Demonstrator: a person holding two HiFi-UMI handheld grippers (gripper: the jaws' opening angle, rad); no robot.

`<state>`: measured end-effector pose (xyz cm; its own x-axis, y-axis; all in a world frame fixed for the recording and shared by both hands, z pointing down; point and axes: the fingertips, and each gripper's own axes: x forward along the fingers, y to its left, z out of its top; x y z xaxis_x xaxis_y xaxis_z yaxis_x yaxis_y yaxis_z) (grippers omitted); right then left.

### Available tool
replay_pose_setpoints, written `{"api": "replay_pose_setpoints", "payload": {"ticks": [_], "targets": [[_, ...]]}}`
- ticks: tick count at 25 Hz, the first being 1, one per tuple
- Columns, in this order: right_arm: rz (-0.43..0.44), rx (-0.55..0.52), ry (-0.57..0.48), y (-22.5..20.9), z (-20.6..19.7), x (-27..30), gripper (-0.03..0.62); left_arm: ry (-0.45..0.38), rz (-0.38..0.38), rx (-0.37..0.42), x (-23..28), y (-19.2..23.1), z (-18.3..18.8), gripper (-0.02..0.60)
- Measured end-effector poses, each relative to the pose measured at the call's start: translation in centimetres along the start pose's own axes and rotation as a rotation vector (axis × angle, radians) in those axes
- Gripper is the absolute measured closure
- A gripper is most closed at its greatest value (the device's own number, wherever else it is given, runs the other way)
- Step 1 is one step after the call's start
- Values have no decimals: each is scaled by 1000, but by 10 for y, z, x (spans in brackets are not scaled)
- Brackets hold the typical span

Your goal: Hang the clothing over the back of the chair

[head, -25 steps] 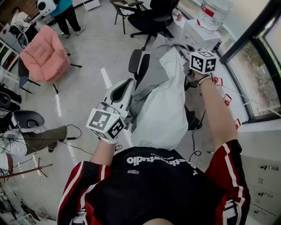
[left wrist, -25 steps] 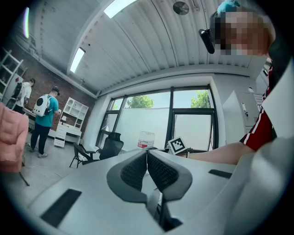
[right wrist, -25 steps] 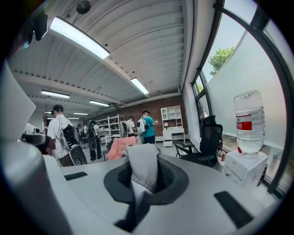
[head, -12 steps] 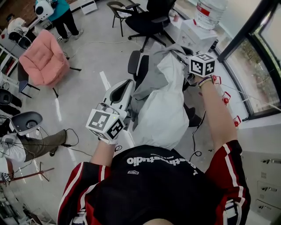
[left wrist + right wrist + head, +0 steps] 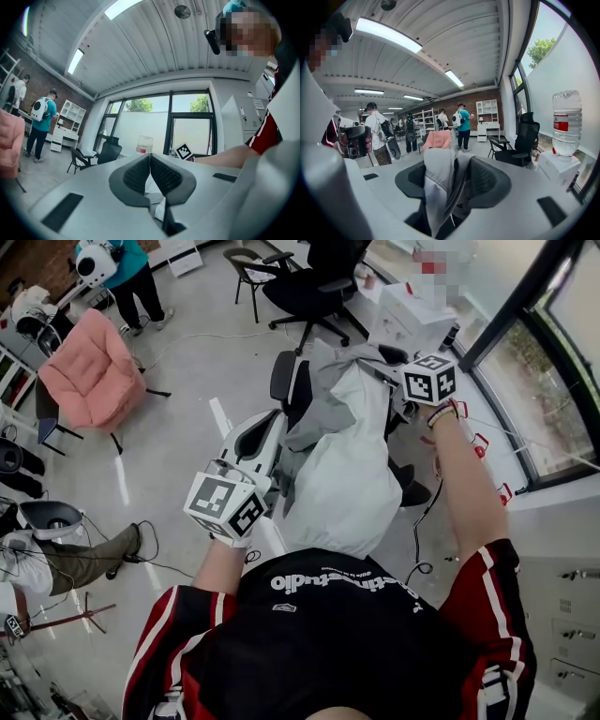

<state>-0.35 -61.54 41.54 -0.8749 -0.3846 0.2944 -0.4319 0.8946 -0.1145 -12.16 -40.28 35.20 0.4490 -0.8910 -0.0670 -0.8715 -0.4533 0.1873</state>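
At the bottom of the head view the person's black and red shirt [image 5: 337, 643] fills the frame, with both arms reaching up the picture. At lower left of centre, the left gripper [image 5: 150, 159] has its pads pressed together at the tips. A small fold of white and grey cloth is caught in the gap just behind them.

Just above the shirt, in the middle of the frame, lies the clothing [image 5: 342, 474], a white and grey garment. It is draped over the chair [image 5: 285, 376] and covers most of it. Only the dark headrest and a strip of the back show at the garment's upper left edge.

At upper right of centre, at the garment's top end, is the right gripper [image 5: 449, 168]. Its jaws have just been opening and now stand spread. A loose grey-white fold of the garment stands between the pads, and they do not press it.

Farther off, a pink armchair [image 5: 89, 357] stands on the grey floor [image 5: 187, 352] at upper left. A black office chair [image 5: 314, 282] sits at top centre, and a person in a teal top [image 5: 131, 263] stands in the upper left corner. A window [image 5: 553, 362] runs down the right edge.
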Motion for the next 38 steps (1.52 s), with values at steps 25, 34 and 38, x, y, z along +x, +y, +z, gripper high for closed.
{"api": "replay_pose_setpoints", "payload": {"ticks": [25, 34, 38], "targets": [[-90, 3, -90, 59, 1, -64, 370, -19, -93, 6, -43, -39, 8, 557], [-117, -40, -164, 97, 13, -88, 427, -14, -133, 11, -58, -55, 9, 557], [-138, -50, -189, 106, 13, -98, 484, -16, -149, 13, -65, -62, 8, 557]]}}
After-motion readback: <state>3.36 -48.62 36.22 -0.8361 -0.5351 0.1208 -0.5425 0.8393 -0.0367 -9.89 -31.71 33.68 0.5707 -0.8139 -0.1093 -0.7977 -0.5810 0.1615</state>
